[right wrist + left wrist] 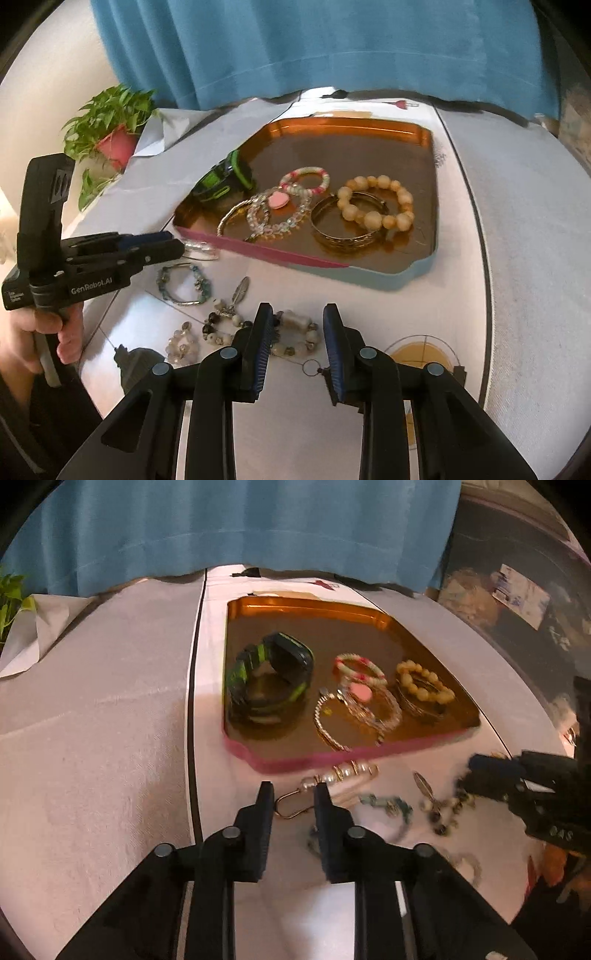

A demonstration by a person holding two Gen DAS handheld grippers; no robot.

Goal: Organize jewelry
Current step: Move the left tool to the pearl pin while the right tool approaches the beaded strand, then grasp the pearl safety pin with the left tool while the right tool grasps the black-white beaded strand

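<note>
A copper tray (306, 607) (424, 266) holds a black-green watch (273, 675) (225, 179), a pink-white bangle (360, 668) (306, 179), crystal bracelets with a pink heart (277, 214), a brass bangle (343, 229) and a cream bead bracelet (424, 683) (376, 203). My left gripper (293, 794) (173, 245) is open, low over a pearl-and-gold bracelet (343, 773) just before the tray. My right gripper (297, 319) (480, 768) is open above a stone bead bracelet (295, 334). A teal bracelet (184, 284) (388, 805), a feather charm bracelet (229, 314) and a small clear bead bracelet (181, 343) lie loose on the table.
The glossy white table (369, 306) is flanked by white cloth (92, 720) (524, 221). A blue curtain (314, 48) hangs behind. A potted plant (110, 125) stands at the far left. A round gold mark (421, 354) shows on the table to the right.
</note>
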